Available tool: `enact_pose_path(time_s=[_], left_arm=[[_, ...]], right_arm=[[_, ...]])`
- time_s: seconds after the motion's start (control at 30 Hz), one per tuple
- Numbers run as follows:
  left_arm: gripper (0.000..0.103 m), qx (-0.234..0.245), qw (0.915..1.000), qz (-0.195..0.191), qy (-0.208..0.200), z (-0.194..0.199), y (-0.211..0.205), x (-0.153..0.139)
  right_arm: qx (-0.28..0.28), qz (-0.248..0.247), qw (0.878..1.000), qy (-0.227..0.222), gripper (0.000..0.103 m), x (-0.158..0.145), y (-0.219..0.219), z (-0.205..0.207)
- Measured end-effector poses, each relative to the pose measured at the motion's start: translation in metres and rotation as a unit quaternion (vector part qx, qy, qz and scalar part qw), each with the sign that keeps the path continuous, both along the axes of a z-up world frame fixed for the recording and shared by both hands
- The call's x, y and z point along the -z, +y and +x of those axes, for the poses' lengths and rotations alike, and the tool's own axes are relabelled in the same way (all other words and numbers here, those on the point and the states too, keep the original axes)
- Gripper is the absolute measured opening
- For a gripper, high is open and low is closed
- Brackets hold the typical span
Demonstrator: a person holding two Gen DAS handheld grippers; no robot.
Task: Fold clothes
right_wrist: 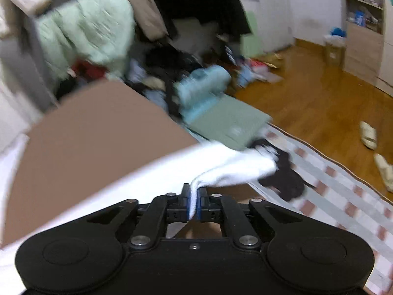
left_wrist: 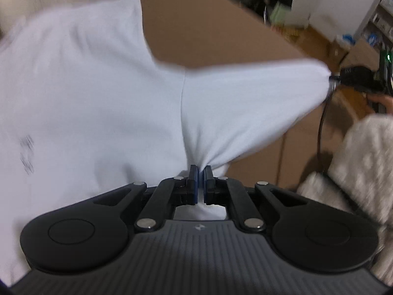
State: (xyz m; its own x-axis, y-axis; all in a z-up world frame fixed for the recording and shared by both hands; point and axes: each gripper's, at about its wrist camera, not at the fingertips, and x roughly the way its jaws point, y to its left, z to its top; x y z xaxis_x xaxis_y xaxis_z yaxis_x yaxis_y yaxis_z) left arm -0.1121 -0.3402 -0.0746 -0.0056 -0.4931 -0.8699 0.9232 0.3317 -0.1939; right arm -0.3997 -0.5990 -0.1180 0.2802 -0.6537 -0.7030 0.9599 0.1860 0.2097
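A white garment (left_wrist: 98, 93) lies spread over a brown cardboard surface (left_wrist: 201, 34). My left gripper (left_wrist: 201, 172) is shut on a bunched fold of it, and the cloth pulls taut into the pads. In the left wrist view, my right gripper (left_wrist: 336, 78) pinches the stretched far corner at the right edge. In the right wrist view, my right gripper (right_wrist: 194, 191) is shut on a white cloth edge (right_wrist: 235, 167), which trails off to the right over the brown cardboard surface (right_wrist: 98, 135). Both views are blurred by motion.
A fluffy white sleeve (left_wrist: 363, 152) and a black cable (left_wrist: 321, 132) sit at the right of the left wrist view. Beyond the cardboard lie a clothes pile (right_wrist: 172, 68), a green folded item (right_wrist: 231, 125), a dark garment (right_wrist: 285, 179) on a striped mat (right_wrist: 343, 191), slippers (right_wrist: 368, 135) and wooden floor (right_wrist: 319, 93).
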Motion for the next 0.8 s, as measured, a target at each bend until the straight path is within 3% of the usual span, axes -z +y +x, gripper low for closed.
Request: enact_pose_path(time_s=[0.07, 0.13, 0.17, 0.27, 0.37, 0.47, 0.53, 0.7, 0.8], left_arm=[[0.009, -0.004, 0.9999, 0.009, 0.008, 0.003, 0.001, 0.01], [0.013, -0.001, 0.9999, 0.003, 0.015, 0.006, 0.006, 0.007], [0.021, 0.0, 0.9998, 0.002, 0.018, 0.008, 0.009, 0.003], [0.043, 0.003, 0.9999, -0.002, 0.015, 0.016, 0.019, -0.012], [0.051, 0.004, 0.9999, -0.004, -0.015, 0.026, 0.033, -0.027], [0.051, -0.023, 0.9985, -0.023, -0.044, 0.047, 0.052, -0.045], [0.052, -0.051, 0.996, -0.042, -0.06, 0.065, 0.065, -0.058], [0.064, -0.114, 0.9859, -0.081, -0.093, 0.124, 0.085, -0.081], [0.065, -0.139, 0.9805, -0.066, -0.122, 0.172, 0.079, -0.081]], right_arm=[[0.011, 0.013, 1.0, 0.009, 0.013, 0.011, -0.002, -0.005], [0.028, 0.008, 0.999, 0.037, 0.032, 0.006, 0.0, -0.007], [0.039, 0.001, 0.998, 0.058, 0.038, -0.001, 0.003, -0.008], [0.065, -0.023, 0.99, 0.12, 0.039, -0.029, 0.008, -0.005], [0.031, -0.054, 0.995, 0.081, 0.041, -0.069, 0.018, 0.005], [-0.061, -0.044, 0.997, 0.009, 0.048, -0.095, 0.02, 0.037], [-0.127, -0.032, 0.991, -0.041, 0.052, -0.11, 0.021, 0.06], [-0.285, 0.017, 0.951, -0.118, 0.06, -0.128, 0.016, 0.146], [-0.351, 0.058, 0.92, -0.163, 0.063, -0.126, 0.006, 0.204]])
